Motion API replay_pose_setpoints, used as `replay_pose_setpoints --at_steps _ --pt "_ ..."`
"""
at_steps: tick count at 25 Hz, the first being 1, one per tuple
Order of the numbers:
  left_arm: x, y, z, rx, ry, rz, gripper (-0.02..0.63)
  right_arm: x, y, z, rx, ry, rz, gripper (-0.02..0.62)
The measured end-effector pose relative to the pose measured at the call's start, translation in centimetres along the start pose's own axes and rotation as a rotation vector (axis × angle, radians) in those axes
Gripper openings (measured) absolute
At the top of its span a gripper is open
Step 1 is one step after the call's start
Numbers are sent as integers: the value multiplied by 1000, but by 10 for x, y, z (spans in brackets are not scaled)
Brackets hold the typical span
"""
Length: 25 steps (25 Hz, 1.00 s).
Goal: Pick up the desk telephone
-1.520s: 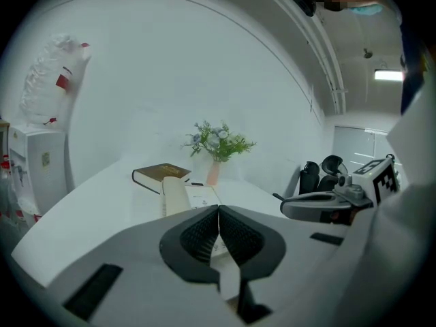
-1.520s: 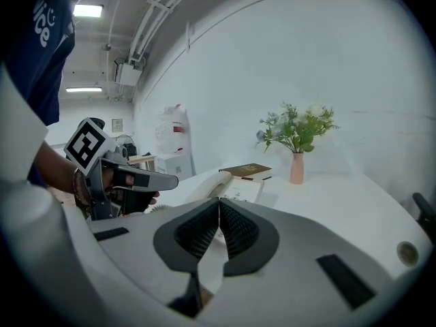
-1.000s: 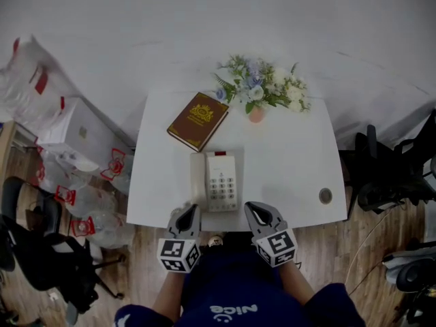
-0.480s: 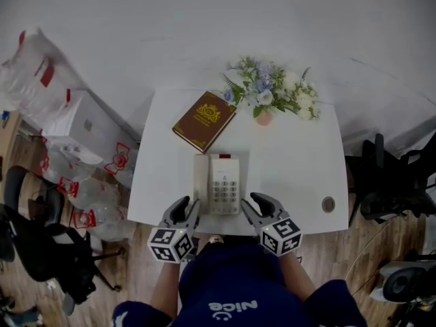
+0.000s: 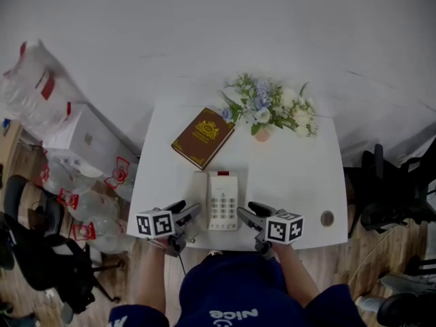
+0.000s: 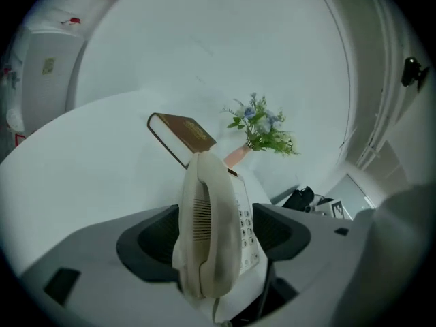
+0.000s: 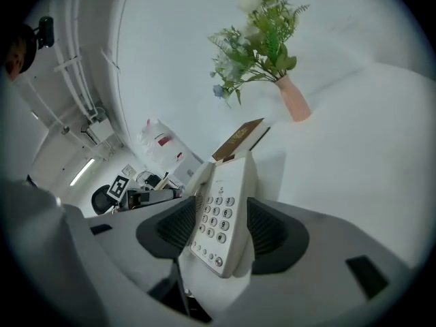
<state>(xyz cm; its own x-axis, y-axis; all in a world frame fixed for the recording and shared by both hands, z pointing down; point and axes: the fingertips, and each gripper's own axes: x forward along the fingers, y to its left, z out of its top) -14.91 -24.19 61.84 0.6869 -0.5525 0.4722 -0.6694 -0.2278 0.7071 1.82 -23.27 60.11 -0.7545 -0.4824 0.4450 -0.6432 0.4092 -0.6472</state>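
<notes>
My left gripper (image 5: 185, 218) and right gripper (image 5: 248, 215) have just opened their jaws. All 4 are spread, and the telephone (image 5: 218, 199) is just ahead, not pinched.

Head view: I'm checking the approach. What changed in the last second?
The left tool and right tool rolled onto their sides and closed in on the phone from either side; their jaws have just been opening, with the phone between each pair, not pinched. Phone, book and flowers stayed put.

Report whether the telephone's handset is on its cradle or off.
On its cradle: the handset lies along the left side of the telephone, beside its keypad.
</notes>
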Motion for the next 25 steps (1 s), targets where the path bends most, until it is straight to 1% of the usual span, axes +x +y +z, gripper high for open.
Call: replay_pose_setpoints --at_steps 2,4,7,9,11,13,16,18,22,25 --pt "7 4 1 -12 49 -29 336 7 -6 -2 23 36 0 236" --pt "15 9 4 -46 70 -52 339 14 -14 -3 57 58 0 239" --pt "26 17 5 -103 94 -95 350 26 -23 0 135 69 12 244" --pt "30 20 3 -153 108 -141 367 34 -29 0 171 86 13 247" --pt "33 20 -1 -204 119 -195 370 42 -34 -2 198 111 15 250" --pt "36 22 -4 -231 139 -229 373 48 -38 -4 225 135 24 250" --pt "40 21 -7 -257 182 -275 374 55 -41 -9 258 166 36 250" --pt "42 21 -8 -270 206 -287 374 59 -41 -9 273 178 45 250" --pt "46 17 -8 -245 256 -316 374 69 -35 -13 311 222 76 250" --pt "47 14 -8 -245 268 -336 374 73 -33 -16 340 234 76 249"
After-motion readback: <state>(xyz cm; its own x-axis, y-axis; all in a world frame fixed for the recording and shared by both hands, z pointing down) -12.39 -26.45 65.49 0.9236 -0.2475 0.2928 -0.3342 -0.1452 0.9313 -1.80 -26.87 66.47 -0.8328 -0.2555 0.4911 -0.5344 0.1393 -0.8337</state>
